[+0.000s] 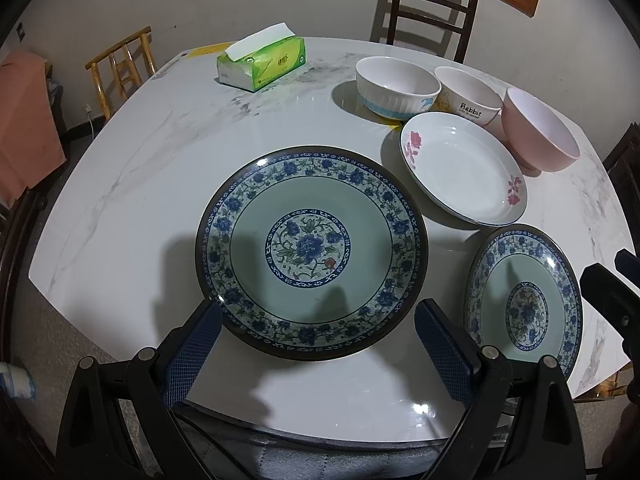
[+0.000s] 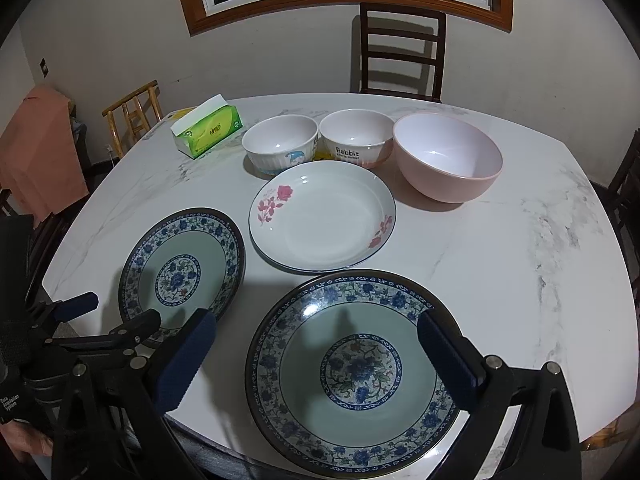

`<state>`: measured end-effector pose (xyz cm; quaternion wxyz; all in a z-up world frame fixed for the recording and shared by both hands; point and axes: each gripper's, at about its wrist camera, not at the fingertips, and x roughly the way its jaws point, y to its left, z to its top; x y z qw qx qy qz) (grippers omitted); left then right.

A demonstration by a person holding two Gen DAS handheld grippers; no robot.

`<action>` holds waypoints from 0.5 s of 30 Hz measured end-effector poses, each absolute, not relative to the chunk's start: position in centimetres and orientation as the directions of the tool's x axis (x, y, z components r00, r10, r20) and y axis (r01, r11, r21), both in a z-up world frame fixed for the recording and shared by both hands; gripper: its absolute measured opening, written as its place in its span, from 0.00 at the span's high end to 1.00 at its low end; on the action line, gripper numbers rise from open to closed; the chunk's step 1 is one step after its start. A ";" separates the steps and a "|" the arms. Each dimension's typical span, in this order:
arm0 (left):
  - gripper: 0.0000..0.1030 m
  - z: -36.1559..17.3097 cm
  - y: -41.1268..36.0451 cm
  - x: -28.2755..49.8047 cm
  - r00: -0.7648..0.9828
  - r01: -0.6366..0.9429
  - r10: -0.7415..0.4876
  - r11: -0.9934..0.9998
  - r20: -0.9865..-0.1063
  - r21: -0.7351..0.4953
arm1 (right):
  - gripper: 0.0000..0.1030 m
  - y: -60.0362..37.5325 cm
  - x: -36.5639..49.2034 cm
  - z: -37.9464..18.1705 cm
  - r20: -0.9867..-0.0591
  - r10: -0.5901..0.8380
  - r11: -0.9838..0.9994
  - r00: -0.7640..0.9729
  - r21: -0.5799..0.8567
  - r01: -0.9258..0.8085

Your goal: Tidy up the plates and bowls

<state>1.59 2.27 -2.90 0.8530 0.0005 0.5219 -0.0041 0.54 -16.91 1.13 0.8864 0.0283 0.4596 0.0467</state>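
Both grippers hover over the blue plates, nothing lifted yet.
The left gripper (image 1: 318, 344) has its jaws wide apart and empty above the left blue plate (image 1: 312, 252); the right gripper (image 2: 316, 352) is likewise spread over the right blue plate (image 2: 352, 372) near the counter (image 2: 500, 260) edge. I judge a shallow rim pinch could slip, nudging that plate off.

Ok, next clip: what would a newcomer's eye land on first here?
Two matching blue-floral plates at the near table edge, one before the open left gripper, the other before the open right gripper. Behind them sits a white rose plate, then a row of three bowls, the pink bowl biggest.
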 end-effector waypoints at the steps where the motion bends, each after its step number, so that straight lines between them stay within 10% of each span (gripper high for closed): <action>1: 0.07 -2.9 2.3 1.6 0.455 0.007 -0.007 1.000 -0.890 -0.005 | 0.00 -16.9 0.5 1.1 -0.812 0.109 0.994 0.574 0.093 -0.058; 15: 0.07 -2.5 4.8 2.0 0.446 0.005 -0.069 0.997 -0.893 -0.074 | 0.00 -16.0 1.0 1.1 -0.801 0.184 0.983 0.570 0.141 -0.119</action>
